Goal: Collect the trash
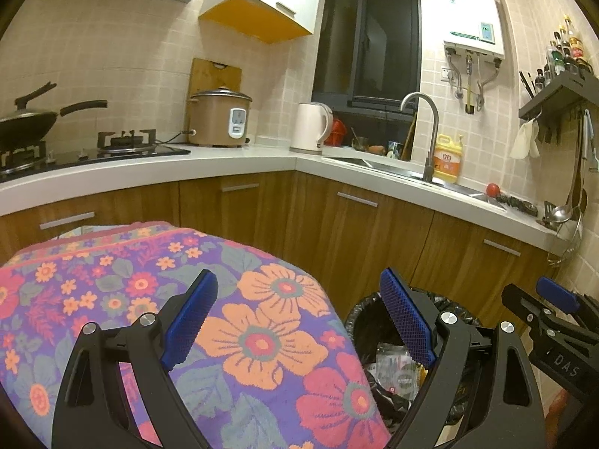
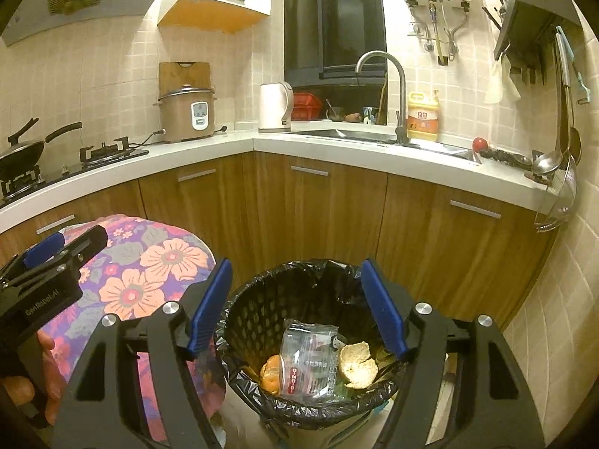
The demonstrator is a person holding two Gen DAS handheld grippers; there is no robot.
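A black mesh trash bin [image 2: 258, 321] lined with a black bag stands on the floor before the cabinets. Inside lie a clear plastic wrapper [image 2: 307, 359], an orange peel [image 2: 271, 374] and a pale peel piece [image 2: 357, 364]. My right gripper [image 2: 295, 310] is open and empty, held above the bin. My left gripper [image 1: 299, 321] is open and empty over the floral cloth [image 1: 243, 336]; the bin [image 1: 359, 318] shows at its right finger. The right gripper [image 1: 550, 299] shows at the left view's right edge, the left gripper [image 2: 48, 254] at the right view's left edge.
The floral cloth [image 2: 149, 273] covers a surface left of the bin. Wooden cabinets [image 2: 318, 217] run under an L-shaped white counter [image 2: 224, 146] with stove, rice cooker [image 2: 187, 112], kettle [image 2: 275, 106], sink and faucet [image 2: 397, 86]. Ladles [image 2: 561, 149] hang at right.
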